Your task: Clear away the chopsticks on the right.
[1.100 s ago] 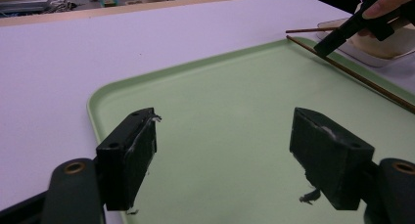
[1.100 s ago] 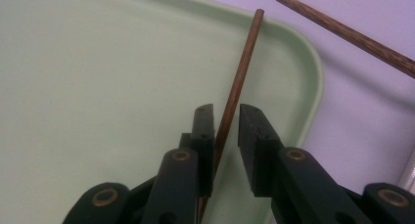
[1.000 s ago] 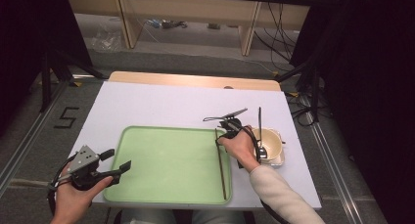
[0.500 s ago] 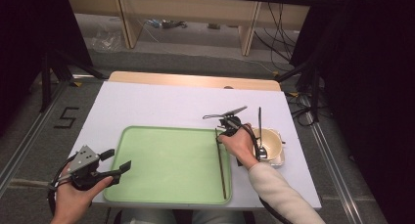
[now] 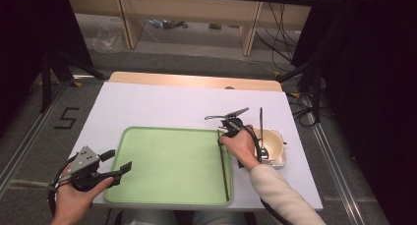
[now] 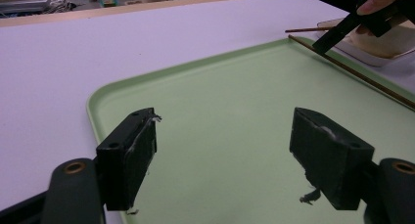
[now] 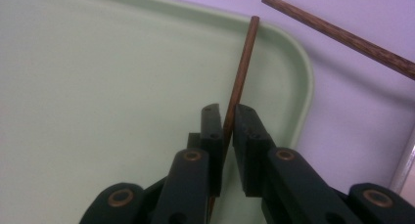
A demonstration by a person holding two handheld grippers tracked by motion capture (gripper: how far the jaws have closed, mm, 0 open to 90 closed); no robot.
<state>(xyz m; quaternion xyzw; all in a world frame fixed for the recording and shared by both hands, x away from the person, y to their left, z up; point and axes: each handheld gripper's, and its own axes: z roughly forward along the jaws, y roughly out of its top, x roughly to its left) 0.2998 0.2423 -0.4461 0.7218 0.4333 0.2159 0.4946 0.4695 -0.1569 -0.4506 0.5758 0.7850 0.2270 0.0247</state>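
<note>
Right gripper closing onto a chopstick at the tray's right edge

The right gripper (image 7: 226, 117) has just been closing its jaws, and they are now pinching a brown wooden chopstick (image 7: 242, 67) that is lying along the right side of the green tray (image 5: 167, 161), its far end resting near the tray's rounded corner. The hand itself is holding its position over that edge. A second chopstick (image 7: 342, 35) is lying on the white worktop (image 5: 172, 107) just beyond that corner, apart from the first; a beige bowl (image 5: 271, 142) is standing just right of the hand. The left gripper (image 5: 114, 162) is hovering with its jaws spread over the tray's near left corner, holding nothing. Judgement: the grasp is now appearing complete, so the chopstick is ready for lifting or repositioning; a thin round stick may be rolling between the pads if the lift is hurried.
</note>
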